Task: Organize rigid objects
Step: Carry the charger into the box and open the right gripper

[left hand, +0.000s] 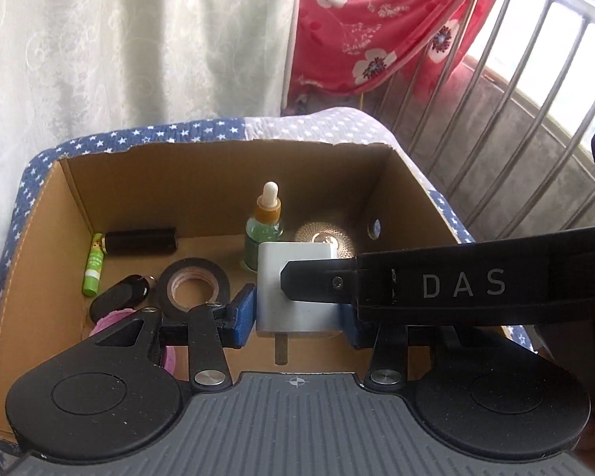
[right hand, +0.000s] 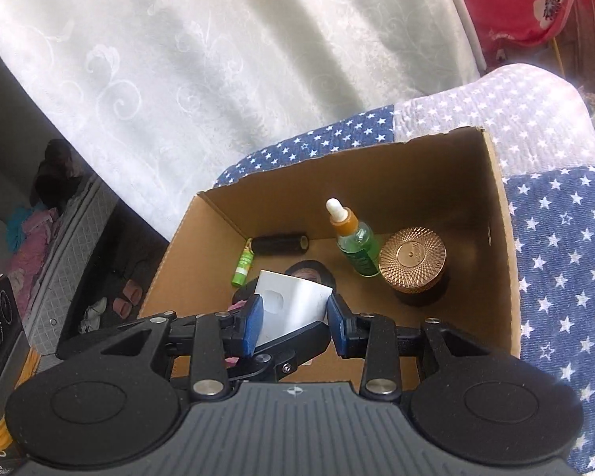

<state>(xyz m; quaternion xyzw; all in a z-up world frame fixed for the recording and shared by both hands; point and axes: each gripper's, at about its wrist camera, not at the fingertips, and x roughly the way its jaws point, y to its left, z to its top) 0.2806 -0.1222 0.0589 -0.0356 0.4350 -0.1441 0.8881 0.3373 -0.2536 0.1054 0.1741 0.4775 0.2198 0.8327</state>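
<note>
In the box (rear wall side), the dropper bottle stands left of the jar.

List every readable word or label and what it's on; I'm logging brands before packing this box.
"DAS": right gripper body, seen crossing the left wrist view.
"Data Acc...": cut off, bottom-left corner of the right wrist view.
Green lip balm tube: print too small to read.
Green dropper bottle: label blurred.
</note>
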